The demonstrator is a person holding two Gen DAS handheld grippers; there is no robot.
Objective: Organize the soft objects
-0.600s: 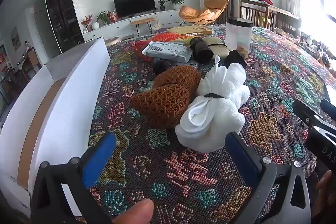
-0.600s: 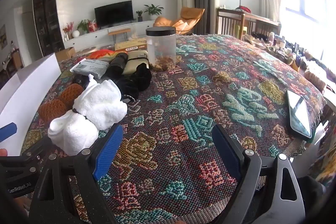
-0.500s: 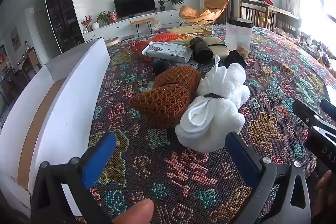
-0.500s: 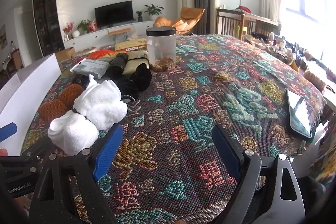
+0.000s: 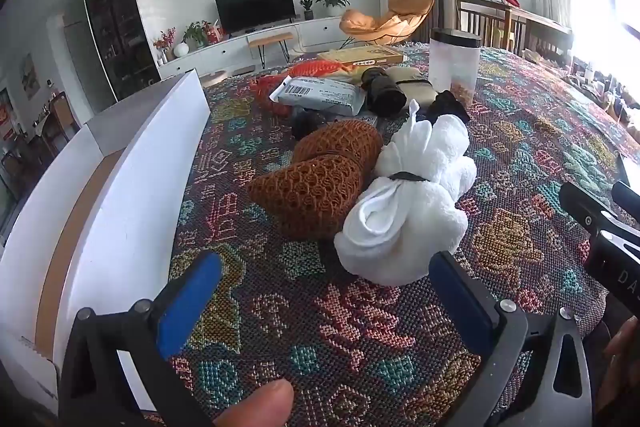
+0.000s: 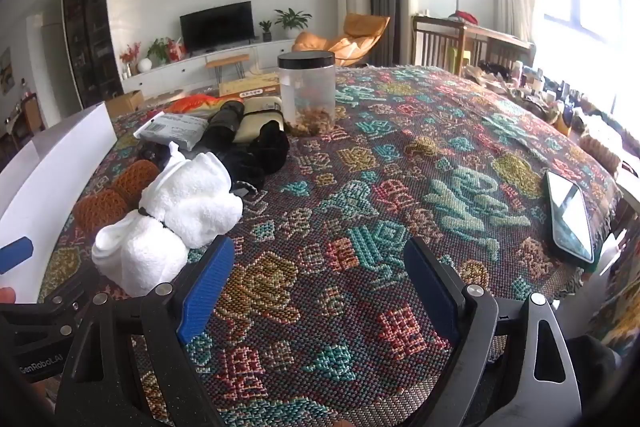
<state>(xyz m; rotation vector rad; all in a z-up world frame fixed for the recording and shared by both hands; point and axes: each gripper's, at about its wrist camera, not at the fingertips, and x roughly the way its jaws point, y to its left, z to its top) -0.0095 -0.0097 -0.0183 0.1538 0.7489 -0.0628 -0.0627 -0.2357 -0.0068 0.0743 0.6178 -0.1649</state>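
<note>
On the desk (image 6: pixel 460 155), which is covered by a multicoloured woven cloth, a white fluffy towel bundle tied with a black band (image 5: pixel 408 203) is seen lying just beside a rust-brown knitted bundle (image 5: pixel 320 179), the two touching. Behind them a black soft item (image 6: pixel 264 147), a dark rolled cloth (image 5: pixel 384 93), a cream folded pouch (image 6: pixel 260 117) and a grey plastic mailing bag (image 5: pixel 320 97) are gathered near a clear plastic jar with a black lid (image 6: pixel 308 91). A white open box (image 5: pixel 120 187) is set along the left edge of the desk. A black smartphone (image 6: pixel 570 217) is laid near the right edge, well apart from the soft things.

The left hand-held gripper (image 5: pixel 320 295) is held wide open just in front of the white bundle, with nothing between its blue pads. The right hand-held gripper (image 6: pixel 320 287) is likewise spread wide over bare cloth, gripping nothing, with the white bundle just beside its left pad.
</note>
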